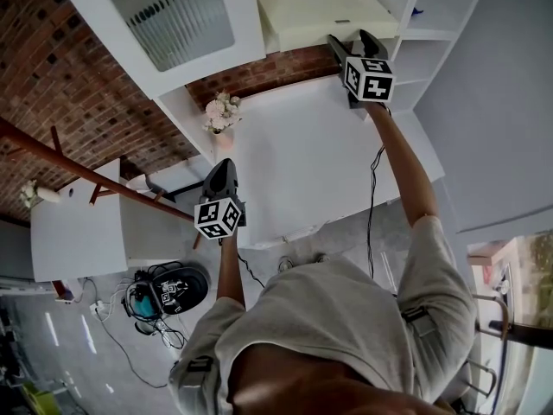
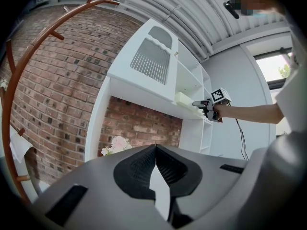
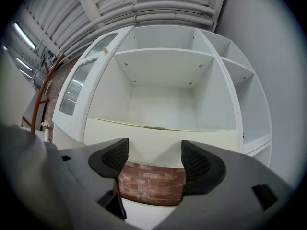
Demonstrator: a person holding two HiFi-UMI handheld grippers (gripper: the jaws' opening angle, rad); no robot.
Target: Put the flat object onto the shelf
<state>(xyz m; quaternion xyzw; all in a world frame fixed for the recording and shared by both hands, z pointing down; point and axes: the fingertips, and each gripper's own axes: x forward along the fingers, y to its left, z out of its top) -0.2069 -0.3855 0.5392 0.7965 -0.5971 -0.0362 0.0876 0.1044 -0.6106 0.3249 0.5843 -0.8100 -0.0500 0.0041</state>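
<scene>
A cream flat object (image 1: 324,11) lies in the white shelf unit's (image 1: 413,11) middle compartment, its front edge at the shelf's lip. In the right gripper view the flat object (image 3: 158,138) spans the compartment (image 3: 211,95) just beyond my jaws. My right gripper (image 1: 354,43) is raised to that front edge, open, with nothing between its fingers (image 3: 111,158). From the left gripper view, the right gripper (image 2: 197,104) sits beside the flat object (image 2: 184,99). My left gripper (image 1: 220,169) hangs lower, over the white counter, shut and empty; the left gripper (image 2: 156,151) shows its pads pressed together.
A small vase of pale flowers (image 1: 222,115) stands at the counter's (image 1: 302,162) back left by the brick wall. A cabinet door with ribbed glass (image 1: 173,7) is left of the shelf. A rust-coloured rail (image 1: 78,171) runs at left. Cables and a device (image 1: 168,292) lie on the floor.
</scene>
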